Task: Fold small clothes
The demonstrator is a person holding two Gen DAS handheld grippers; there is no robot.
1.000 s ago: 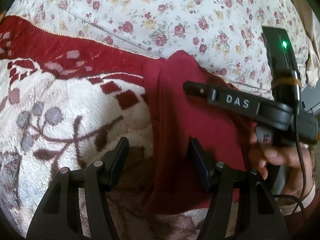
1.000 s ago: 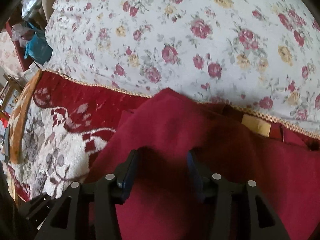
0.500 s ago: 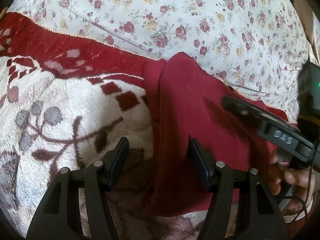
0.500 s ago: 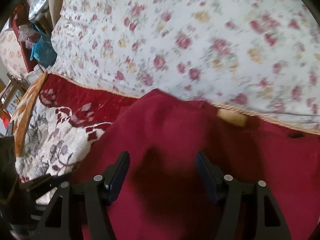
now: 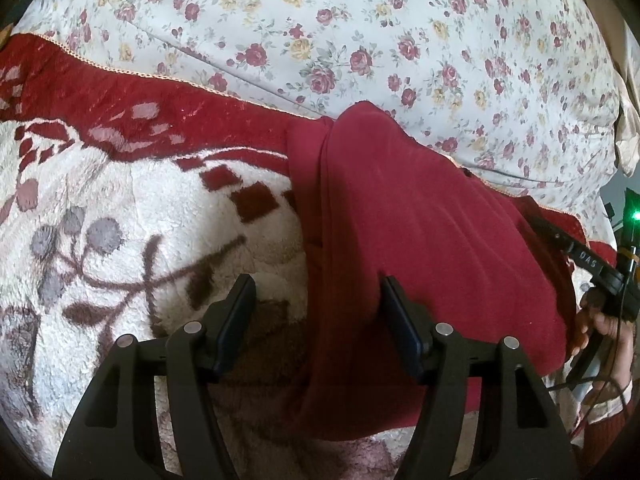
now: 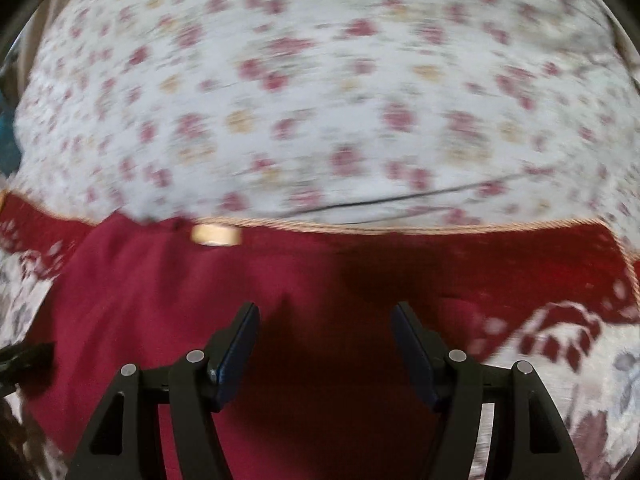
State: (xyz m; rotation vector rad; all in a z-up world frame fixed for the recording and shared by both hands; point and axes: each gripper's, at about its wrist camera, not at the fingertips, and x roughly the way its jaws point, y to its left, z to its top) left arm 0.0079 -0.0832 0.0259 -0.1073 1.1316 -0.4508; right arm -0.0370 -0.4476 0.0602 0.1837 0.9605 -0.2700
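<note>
Fluffy blanket (image 5: 120,216) fills the left of the frame, and the red cloth (image 5: 420,240) lies in the middle below the flowery sheet (image 5: 360,40). Left gripper (image 5: 316,308) is open over the cloth's left edge. Right gripper (image 6: 324,336) has just been opening, nothing pinched; I think it should grab the right edge low and fold across smoothly.

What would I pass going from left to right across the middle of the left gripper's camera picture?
Fleecy patterned blanket → folded dark red garment → the right gripper in the person's hand at the far edge.
</note>
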